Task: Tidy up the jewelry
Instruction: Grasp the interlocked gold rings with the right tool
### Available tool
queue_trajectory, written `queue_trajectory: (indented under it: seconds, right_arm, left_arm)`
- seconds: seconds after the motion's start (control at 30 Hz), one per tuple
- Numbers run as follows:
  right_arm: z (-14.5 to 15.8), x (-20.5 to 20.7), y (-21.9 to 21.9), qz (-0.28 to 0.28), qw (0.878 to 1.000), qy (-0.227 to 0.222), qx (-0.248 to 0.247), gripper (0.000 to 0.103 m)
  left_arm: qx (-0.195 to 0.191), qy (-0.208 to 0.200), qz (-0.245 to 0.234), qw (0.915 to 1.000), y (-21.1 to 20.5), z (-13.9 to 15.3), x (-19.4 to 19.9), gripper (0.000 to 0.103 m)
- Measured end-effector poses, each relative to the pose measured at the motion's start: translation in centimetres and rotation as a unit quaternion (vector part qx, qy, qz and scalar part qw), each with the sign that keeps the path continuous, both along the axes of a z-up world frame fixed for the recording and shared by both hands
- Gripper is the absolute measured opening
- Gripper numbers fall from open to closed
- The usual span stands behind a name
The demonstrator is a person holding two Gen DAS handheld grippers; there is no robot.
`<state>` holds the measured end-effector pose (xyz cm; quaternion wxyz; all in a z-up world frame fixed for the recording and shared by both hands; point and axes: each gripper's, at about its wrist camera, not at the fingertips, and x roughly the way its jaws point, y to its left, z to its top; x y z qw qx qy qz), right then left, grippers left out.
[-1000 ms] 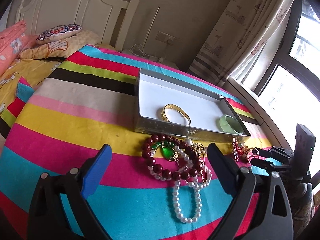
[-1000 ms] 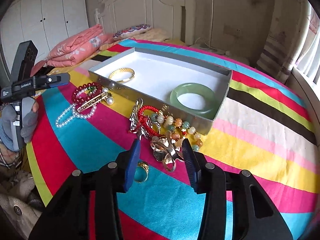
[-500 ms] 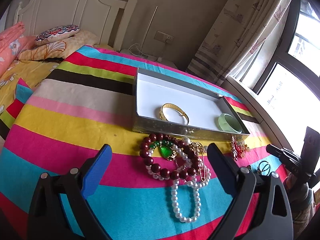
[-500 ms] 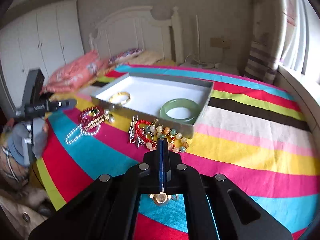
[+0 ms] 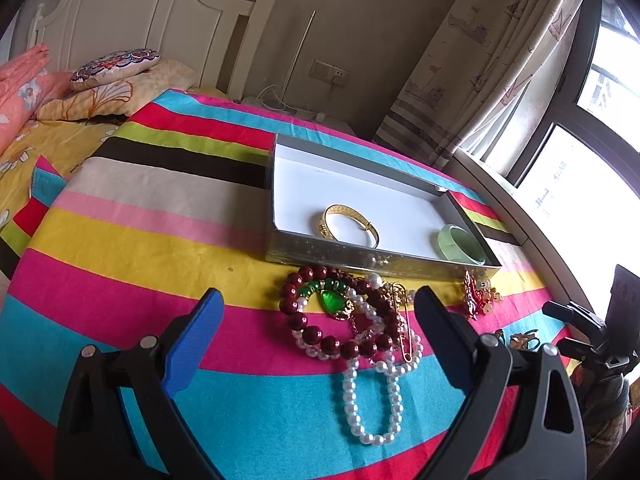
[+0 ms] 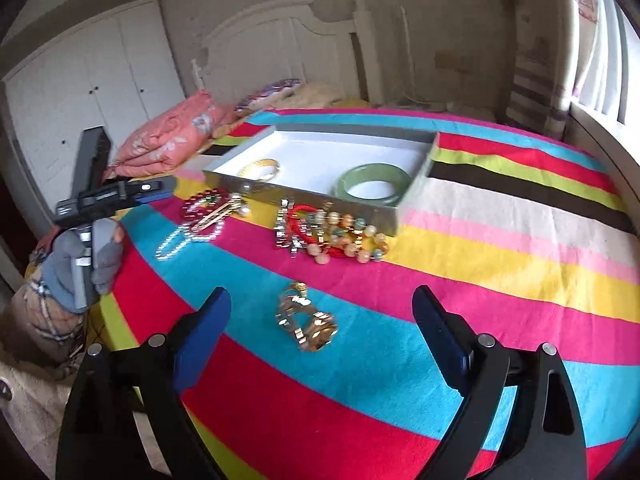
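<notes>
While the right gripper [image 6: 320,344] is opening wide, empty, gold clip pieces [image 6: 306,326] lie on the cloth between its fingers; left wrist barely catches them. Tray [image 5: 360,256] holds gold bangle [image 5: 350,226] and jade bangle [image 5: 460,244]. Pearl strand [image 5: 374,396], red beads sit below tray's near edge. Left gripper [image 5: 316,344] wide open, empty. Right view blurred.

Striped multicolour cloth [image 5: 132,240]; green bangle [image 6: 374,184]; gold bangle [image 5: 350,226].
</notes>
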<state>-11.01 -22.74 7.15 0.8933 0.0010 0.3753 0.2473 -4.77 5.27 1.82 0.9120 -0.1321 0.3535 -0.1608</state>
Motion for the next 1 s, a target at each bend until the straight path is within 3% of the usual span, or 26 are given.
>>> queue_trajectory:
  seconds: [0.07, 0.3, 0.43, 0.47, 0.57, 0.63, 0.77, 0.87, 0.93, 1.0]
  right_arm:
    - [0.3, -0.6, 0.5, 0.009, 1.000, -0.010, -0.023, 0.072]
    - [-1.4, 0.1, 3.1, 0.077, 0.990, 0.020, -0.113, 0.056]
    - [-2.3, 0.9, 2.7, 0.096, 0.985, 0.025, -0.142, 0.024]
    - [-2.4, 0.9, 2.4, 0.099, 0.985, 0.020, -0.141, 0.024]
    - [-2.2, 0.4, 1.7, 0.066, 0.986, 0.004, -0.156, 0.020]
    - [-1.5, -0.2, 0.4, 0.026, 0.991, -0.011, -0.130, 0.011]
    - [-0.2, -1.6, -1.9, -0.038, 0.996, -0.039, -0.071, 0.011]
    - [0.3, -2.0, -2.4, -0.059, 0.996, -0.052, -0.040, 0.011]
    - [0.5, -2.0, -2.8, -0.072, 0.996, -0.055, -0.026, 0.011]
    - [0.8, -2.0, -3.1, -0.076, 0.995, -0.058, -0.015, 0.011]
  left_arm:
    - [0.000, 0.000, -0.001, 1.0000, 0.0, 0.0, 0.0, 0.095]
    - [0.000, 0.002, -0.007, 1.0000, 0.0, 0.0, -0.1, 0.095]
    - [0.001, 0.005, -0.010, 0.9999, 0.0, 0.0, 0.1, 0.095]
    - [0.003, 0.006, -0.010, 0.9999, -0.1, 0.0, 0.0, 0.095]
    - [0.021, -0.012, -0.009, 0.9997, -1.0, 0.6, -0.7, 0.094]
    - [0.010, -0.004, -0.036, 0.9993, -2.5, 0.9, -1.1, 0.094]
    - [0.011, 0.010, -0.096, 0.9952, -7.0, 1.5, -1.2, 0.092]
    - [0.013, 0.025, -0.133, 0.9907, -10.8, 1.5, -0.4, 0.075]
    - [0.004, 0.043, -0.150, 0.9877, -12.7, 1.3, 0.6, 0.054]
    - [0.011, 0.045, -0.153, 0.9872, -14.4, 1.2, 1.4, 0.049]
